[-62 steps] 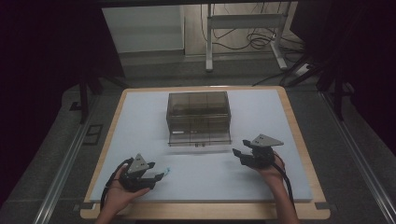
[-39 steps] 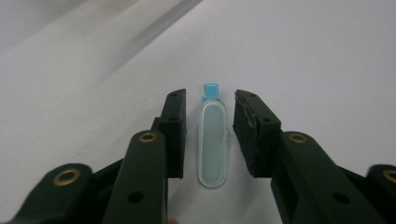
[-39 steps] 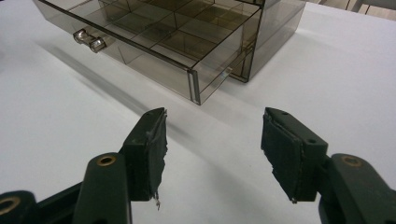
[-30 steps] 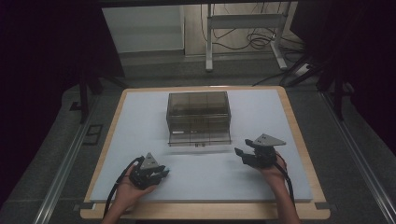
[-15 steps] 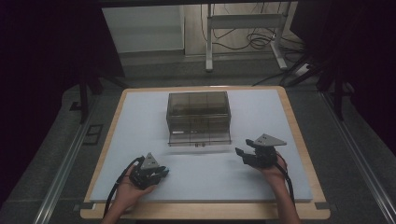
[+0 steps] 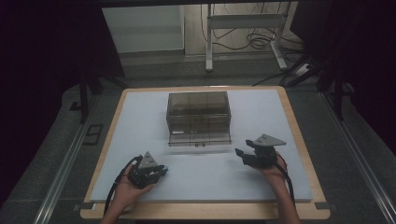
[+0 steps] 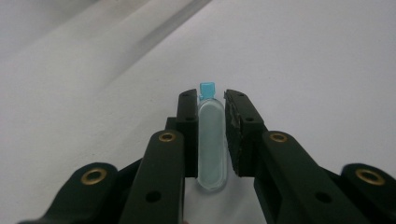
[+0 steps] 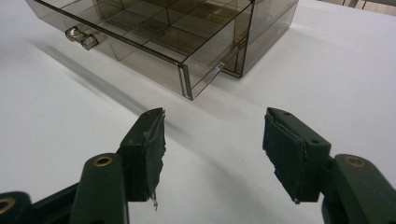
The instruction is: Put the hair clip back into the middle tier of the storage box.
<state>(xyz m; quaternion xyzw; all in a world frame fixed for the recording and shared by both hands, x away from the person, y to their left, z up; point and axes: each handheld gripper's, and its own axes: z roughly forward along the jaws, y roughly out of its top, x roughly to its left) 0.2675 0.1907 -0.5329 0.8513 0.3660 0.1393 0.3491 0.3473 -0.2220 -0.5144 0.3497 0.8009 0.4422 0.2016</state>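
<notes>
Pinching a small clear vial (image 7: pixel 212 142) between its two black pads, the left tool (image 7: pixel 211 135) rests low over the bench (image 7: pixel 327 60). Its jaws have just been closing on the vial, and the flat pads now press against both long sides. The vial is a smooth, rounded oblong of translucent plastic with a pale greenish tint, capped at the far end by a small square blue stopper (image 7: pixel 207 88). It lies lengthwise between the pads, with its near end poking out below them. The tool's arms are matte black plastic with brass-coloured rivets. From the high view, the left tool (image 6: pixel 156 171) sits near the front left part of the bench, held in the person's left hand (image 6: pixel 128 191), with a grey three-cornered plate on top and a black cable trailing back.

The right tool (image 8: pixel 212 149) is spread wide with nothing between its jaws; its dark pads look rough and slightly frayed at the edges. In the high view the right tool (image 6: pixel 240 154) is held by the right hand (image 6: pixel 273 170) at the front right.

Beyond it stands a smoky, see-through plastic box (image 6: pixel 199 115) with a drawer (image 8: pixel 140 44) pulled partly out, divided into square compartments and fitted with a small clear knob (image 8: pixel 80 37). The bench (image 6: pixel 280 116) has a smooth white top with a light wooden rim.
</notes>
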